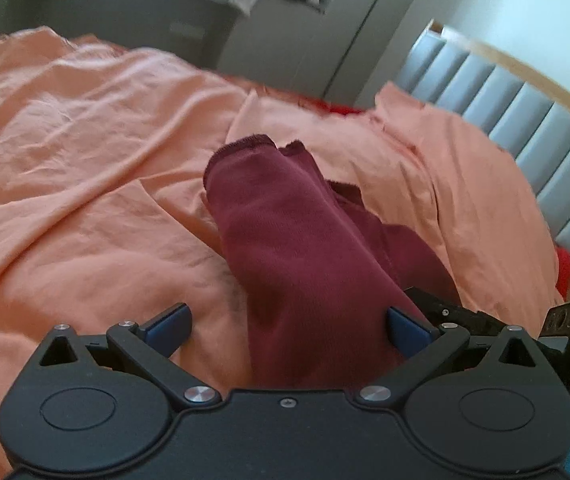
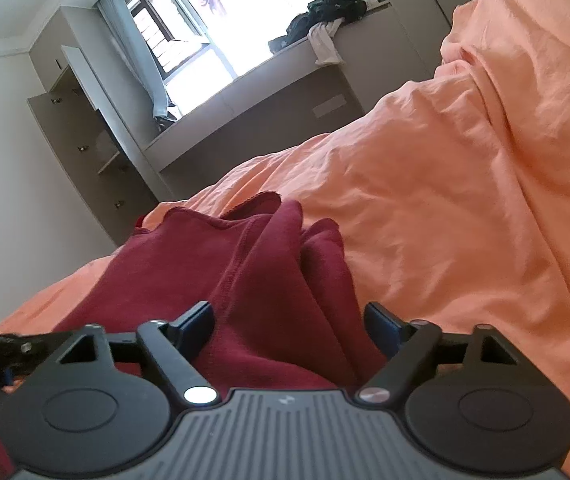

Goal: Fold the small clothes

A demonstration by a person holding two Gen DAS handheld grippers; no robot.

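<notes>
Peach bedding covers the bed we work on, with a grey padded headboard to one side and a window ledge heaped with dark clothes beyond. On it lies the maroon garment, bunched into a long roll whose axis runs straight away from both our grippers. Our left gripper stands wide, the cloth passing between its blue pads without either pressing it, though the right pad sits just beside the fabric. Our right gripper is wide too, straddling the near end of the garment. Both seem about equally near; we judge the next grasp must take that near edge.
</notes>
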